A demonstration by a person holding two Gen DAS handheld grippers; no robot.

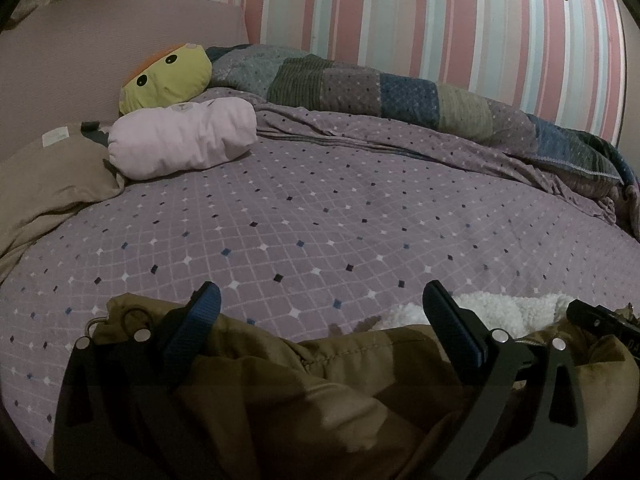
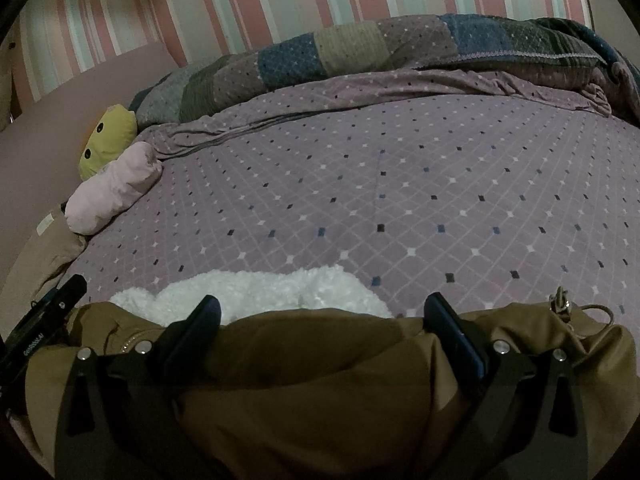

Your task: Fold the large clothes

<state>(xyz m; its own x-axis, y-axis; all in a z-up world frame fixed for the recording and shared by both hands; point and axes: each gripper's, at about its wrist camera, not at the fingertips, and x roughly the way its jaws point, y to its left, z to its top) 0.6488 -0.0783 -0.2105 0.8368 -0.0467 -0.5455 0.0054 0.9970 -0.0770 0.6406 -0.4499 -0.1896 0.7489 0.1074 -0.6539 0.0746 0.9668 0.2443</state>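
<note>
striped wall (image 1: 400,12) behind purple bedspread (image 1: 320,208); both tongs (image 1: 320,300) (image 2: 320,308) spread over brown coat (image 2: 320,360).

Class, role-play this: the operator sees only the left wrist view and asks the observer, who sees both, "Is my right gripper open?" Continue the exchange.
Observer: The right gripper is open, jaws spread wide over the brown jacket.
Operator: I see only a sliver of the white fleece lining. How much is there?
Observer: It spreads broadly, from beyond one jaw to past midway between them.
Operator: Anything at the jacket's right edge?
Observer: A drawstring toggle lies there on the bedspread.
</note>
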